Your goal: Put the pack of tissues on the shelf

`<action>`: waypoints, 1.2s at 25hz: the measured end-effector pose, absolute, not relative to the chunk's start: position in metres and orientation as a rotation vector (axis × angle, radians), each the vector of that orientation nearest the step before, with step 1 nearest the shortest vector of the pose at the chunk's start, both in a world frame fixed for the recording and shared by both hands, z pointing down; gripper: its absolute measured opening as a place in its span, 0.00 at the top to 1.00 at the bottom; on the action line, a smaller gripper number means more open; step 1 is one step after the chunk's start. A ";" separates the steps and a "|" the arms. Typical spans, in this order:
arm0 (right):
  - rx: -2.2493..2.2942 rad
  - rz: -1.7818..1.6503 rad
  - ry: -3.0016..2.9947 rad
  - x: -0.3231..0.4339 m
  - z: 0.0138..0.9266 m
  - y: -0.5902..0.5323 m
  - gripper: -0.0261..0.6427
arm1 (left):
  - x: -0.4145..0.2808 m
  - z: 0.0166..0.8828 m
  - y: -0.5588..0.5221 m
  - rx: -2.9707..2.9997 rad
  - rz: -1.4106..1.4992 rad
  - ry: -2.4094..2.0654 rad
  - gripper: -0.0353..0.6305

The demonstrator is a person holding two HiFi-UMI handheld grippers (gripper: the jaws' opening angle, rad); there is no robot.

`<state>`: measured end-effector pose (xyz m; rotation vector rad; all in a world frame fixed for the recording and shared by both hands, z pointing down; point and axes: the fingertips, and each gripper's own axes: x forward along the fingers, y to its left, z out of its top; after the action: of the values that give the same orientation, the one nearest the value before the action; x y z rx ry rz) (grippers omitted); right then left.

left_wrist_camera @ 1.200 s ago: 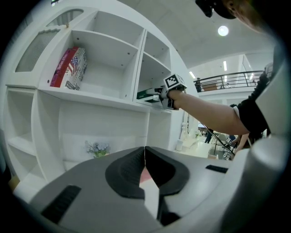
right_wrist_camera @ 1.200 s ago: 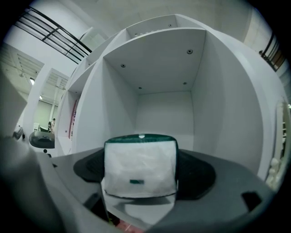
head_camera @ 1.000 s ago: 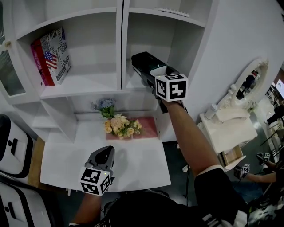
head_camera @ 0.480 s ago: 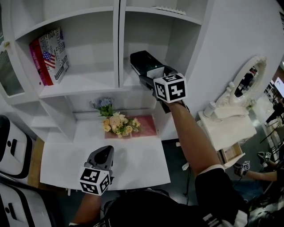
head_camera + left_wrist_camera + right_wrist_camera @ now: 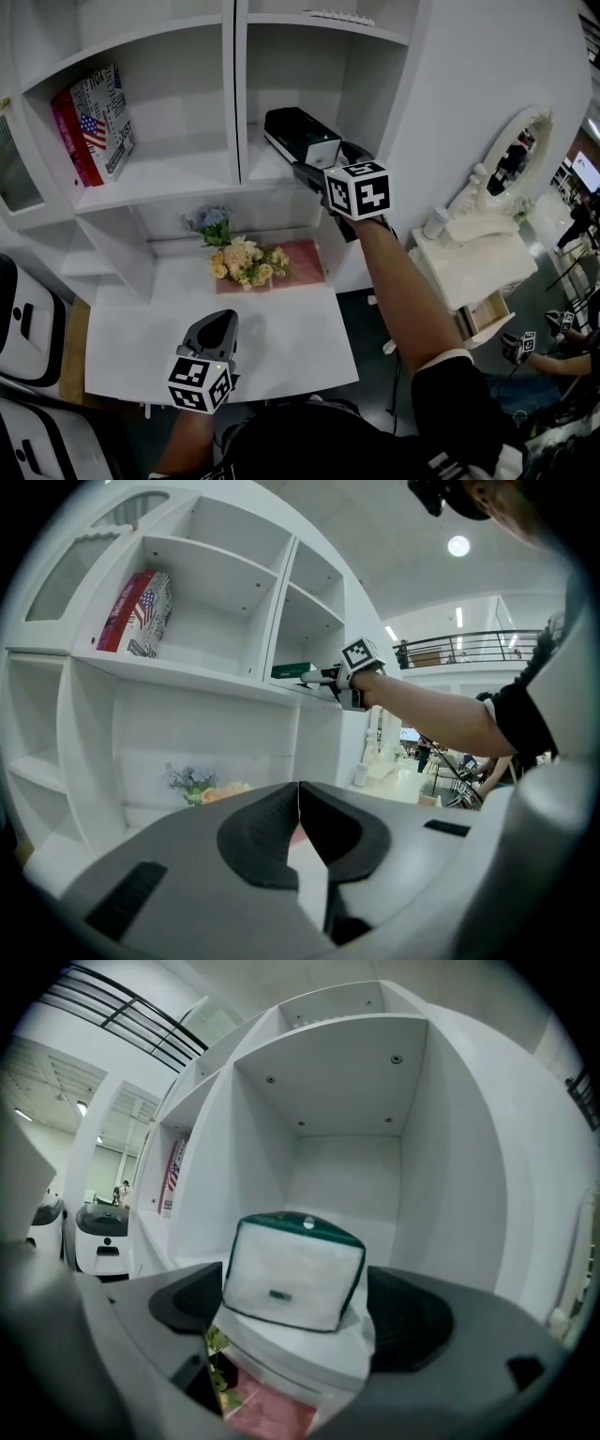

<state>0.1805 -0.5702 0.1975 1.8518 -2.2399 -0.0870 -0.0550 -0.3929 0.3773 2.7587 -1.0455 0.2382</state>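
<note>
Shelf unit point(image 5: 169, 178): one, white, with several open compartments. The right-hand one is the target.
Pack of tissues point(image 5: 300, 137): lies at the front of the right compartment's board and has not been pushed deep. It looks to be bearing on the board, but I can't confirm full contact.
Right gripper point(image 5: 314, 169): its jaws pinch the near end of the pack, and the right gripper view shows a pad against each side face point(image 5: 292, 1274).
Left gripper point(image 5: 217, 328): its jaws are pressed together with nothing between them. It is held low over the desk point(image 5: 281, 347), well apart from the shelf.

Main risk: if the pack is let go this close to the lip, it could tip off the front edge. The flowers point(image 5: 239, 262) and the pink mat point(image 5: 305, 262) lie below.
Second risk: pushing in at an angle could snag the pack's corner on the side wall and skew it.
Minor risk: the soft wrapper may cling to a pad, so a pull-back could drag the pack outward.

Count, desk: 1.
Count, books point(image 5: 94, 122): 2 as far as I can tell, leaning in the left compartment.
Count, grippers: 2, each with one marker cube.
Count, pink mat: 1.
Count, flower bunches: 1.
Count, tissue packs: 1.
</note>
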 end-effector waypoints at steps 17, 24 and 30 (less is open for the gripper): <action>1.982 -0.046 -2.429 0.146 0.203 -0.479 0.49 | -0.065 0.380 -0.373 2.811 0.229 -0.893 0.92; 2.036 -0.055 -2.480 0.111 0.226 -0.430 0.94 | -0.079 0.378 -0.361 2.842 0.225 -0.803 0.92; 2.066 -0.012 -2.566 0.079 0.254 -0.379 0.95 | -0.096 0.383 -0.352 2.850 0.234 -0.732 0.92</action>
<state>0.0789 -0.3787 0.2537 2.0661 -2.5657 -0.0116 -0.0960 -0.3518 0.3831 2.8497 -0.7324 0.2337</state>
